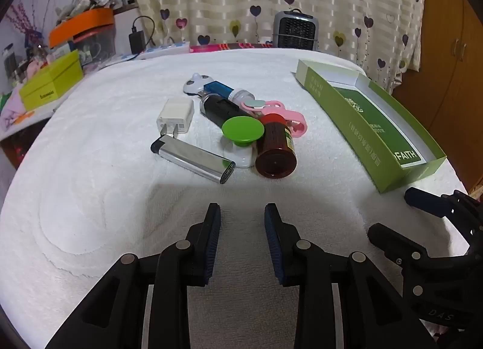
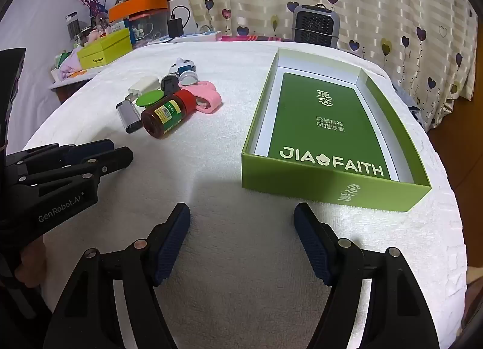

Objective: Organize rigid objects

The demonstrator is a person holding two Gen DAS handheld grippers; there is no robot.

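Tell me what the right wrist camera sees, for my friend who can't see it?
An open right hand-held gripper hovers over a white towel, holding nothing. An empty green box lies ahead on the right. On the left sits a pile of small things, a brown bottle nearest, with the left hand-held gripper beside it.

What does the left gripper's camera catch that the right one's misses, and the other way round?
Only the left view shows the silver lighter full length, the white plug's prongs and the blue stick in the pile.

Only the right view shows the whole floor of the green box, with all its lettering, and the barcode label on the brown bottle.

Both show the pile on the white towel, the green-topped knob, the pink clip, the empty box, the heater and both grippers, left and right, open and empty.
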